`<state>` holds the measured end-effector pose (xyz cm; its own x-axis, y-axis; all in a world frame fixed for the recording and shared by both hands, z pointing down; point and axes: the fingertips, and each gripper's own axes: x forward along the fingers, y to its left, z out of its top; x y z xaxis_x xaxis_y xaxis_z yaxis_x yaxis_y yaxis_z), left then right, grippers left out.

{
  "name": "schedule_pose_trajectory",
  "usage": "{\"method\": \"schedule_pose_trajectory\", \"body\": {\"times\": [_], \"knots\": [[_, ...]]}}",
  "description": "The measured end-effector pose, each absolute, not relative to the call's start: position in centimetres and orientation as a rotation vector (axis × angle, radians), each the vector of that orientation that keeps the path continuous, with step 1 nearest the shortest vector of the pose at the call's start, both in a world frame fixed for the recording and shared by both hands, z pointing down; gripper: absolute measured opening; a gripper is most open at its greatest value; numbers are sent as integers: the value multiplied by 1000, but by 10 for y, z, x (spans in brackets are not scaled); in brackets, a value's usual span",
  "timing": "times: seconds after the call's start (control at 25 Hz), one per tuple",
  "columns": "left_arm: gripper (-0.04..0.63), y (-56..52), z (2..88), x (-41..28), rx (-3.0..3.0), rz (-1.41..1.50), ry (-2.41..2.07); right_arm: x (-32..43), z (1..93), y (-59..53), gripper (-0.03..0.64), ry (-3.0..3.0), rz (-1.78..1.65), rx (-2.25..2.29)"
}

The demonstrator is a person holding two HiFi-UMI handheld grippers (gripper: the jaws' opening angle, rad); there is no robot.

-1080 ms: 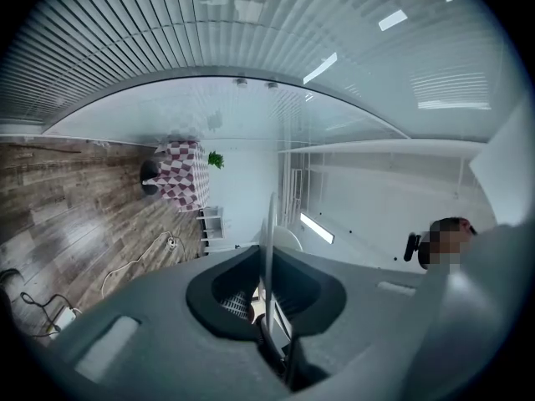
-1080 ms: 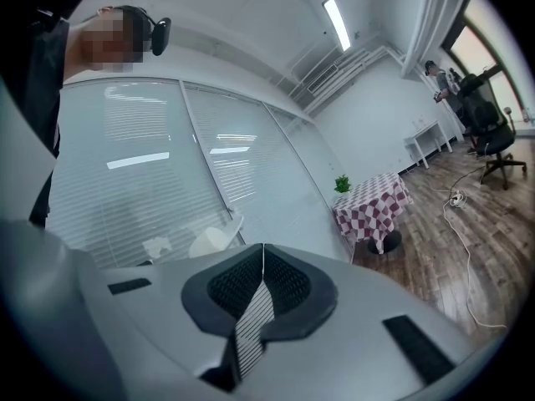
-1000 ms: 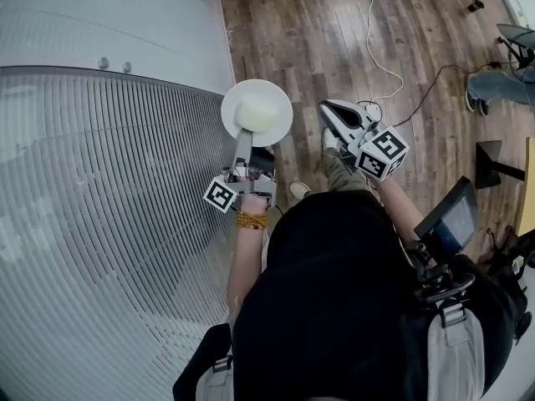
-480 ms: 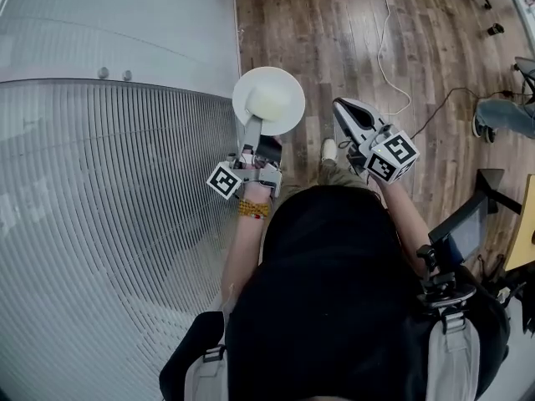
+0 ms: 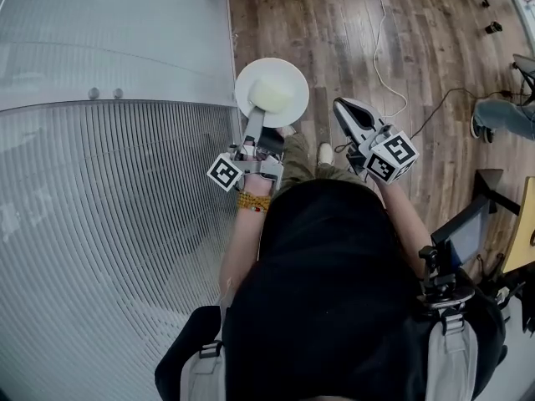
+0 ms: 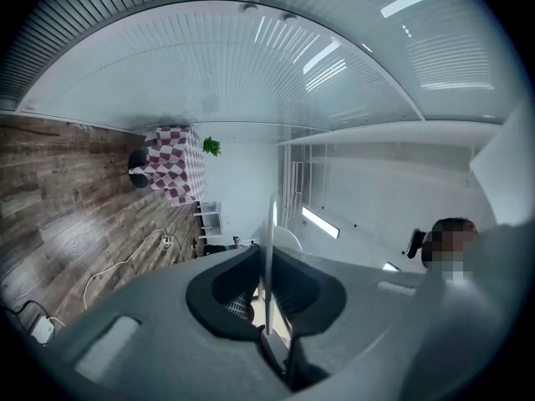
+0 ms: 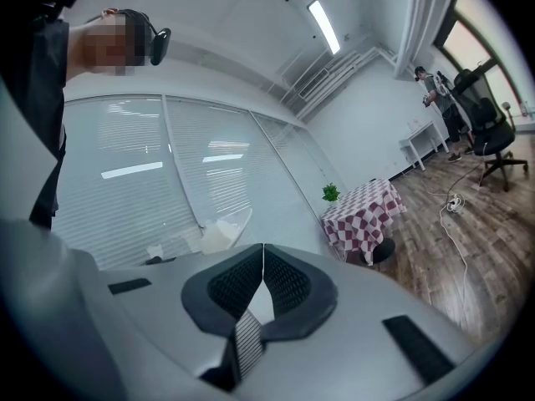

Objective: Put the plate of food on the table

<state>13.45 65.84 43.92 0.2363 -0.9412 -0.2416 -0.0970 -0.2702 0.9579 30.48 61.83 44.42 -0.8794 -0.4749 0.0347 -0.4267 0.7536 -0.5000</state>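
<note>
One plate [image 5: 272,90] is carried, clamped by its near rim in the jaws of the left gripper [image 5: 253,120]. It is held out ahead of the person, over the floor [image 5: 334,23] and just beside the glass wall [image 5: 100,224]. A pale mound of food [image 5: 269,96] is seen lying near the plate's middle. In the left gripper view the plate is shown edge-on, as a thin line running straight out between the jaws, so the jaws are closed on the rim and the plate juts forward beyond them. The right gripper [image 5: 341,105] is held near the plate on its right, apart from it, and its jaws are shut together with nothing between them. The tabletop is not yet reached. A table [image 7: 364,211] under a checked cloth, with a small plant [image 7: 331,192] by it, is seen well apart from both grippers. It lies far along the floor, ahead of the jaws and somewhat to the right of their line in the right gripper view. The coming move is judged to turn on that relation: the plate is to be borne forward along the wall and a little rightward until the tabletop lies under it. Since the plate projects past the jaws, its far rim would be brought over the table's near edge first, so a level approach is called for. A grip at one rim only is judged to leave the food liable to slide if the plate is tipped.
</note>
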Motion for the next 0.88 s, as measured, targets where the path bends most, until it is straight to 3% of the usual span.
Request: {"method": "schedule_pose_trajectory", "body": {"times": [0.36, 0.88], "knots": [[23, 594, 466, 110, 1543, -1153, -961, 301, 461, 553, 11, 2813, -794, -857], [23, 452, 449, 37, 1542, -1148, -894, 220, 436, 420, 11, 2811, -799, -909]]}}
